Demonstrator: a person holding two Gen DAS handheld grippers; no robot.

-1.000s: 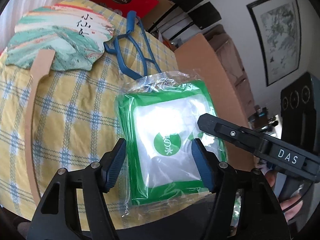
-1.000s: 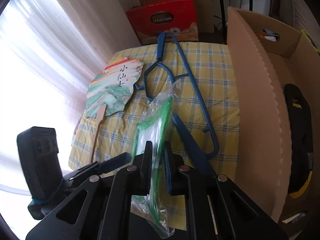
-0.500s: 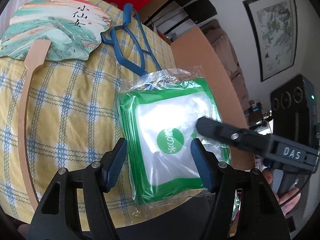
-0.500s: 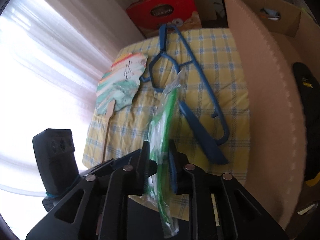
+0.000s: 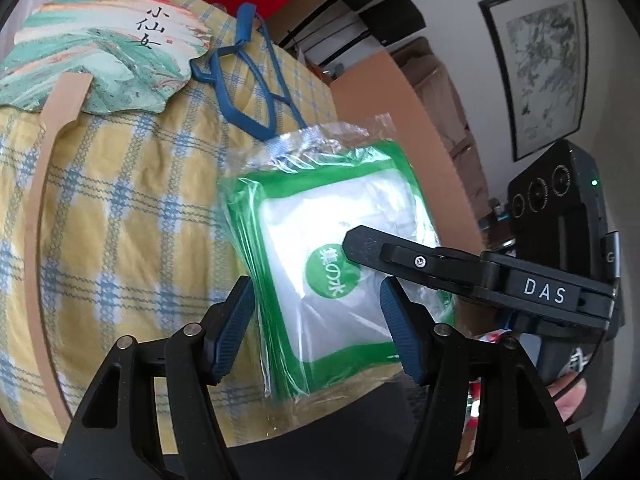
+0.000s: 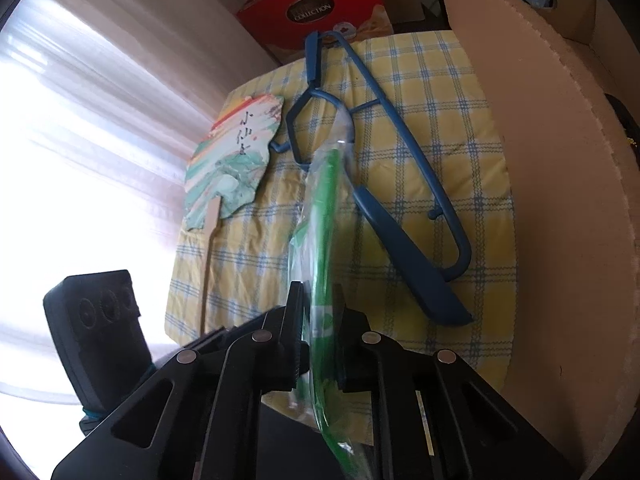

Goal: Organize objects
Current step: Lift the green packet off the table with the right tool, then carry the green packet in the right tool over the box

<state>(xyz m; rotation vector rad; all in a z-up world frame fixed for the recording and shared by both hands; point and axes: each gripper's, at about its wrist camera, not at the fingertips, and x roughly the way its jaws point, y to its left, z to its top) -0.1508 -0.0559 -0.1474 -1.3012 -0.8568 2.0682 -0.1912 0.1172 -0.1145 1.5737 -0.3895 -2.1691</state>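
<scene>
A green and white plastic packet (image 5: 332, 240) hangs lifted above the yellow checked tablecloth (image 5: 112, 208). My right gripper (image 6: 318, 312) is shut on the packet (image 6: 324, 216), which I see edge-on in the right wrist view; the right gripper also shows in the left wrist view (image 5: 360, 244), clamping the packet from the right. My left gripper (image 5: 318, 312) is open, its blue pads either side of the packet's lower part without touching it. A blue hanger (image 6: 400, 184) and a painted paper fan (image 5: 100, 44) lie on the cloth.
A large open cardboard box (image 6: 560, 160) stands along the right side of the table. A red gift bag (image 6: 320, 8) stands behind the far edge. A bright curtained window (image 6: 80, 120) is on the left. The fan's wooden handle (image 5: 40, 216) runs toward the near edge.
The right gripper has raised the packet higher off the cloth and a little toward the box. The left gripper stays open around it.
</scene>
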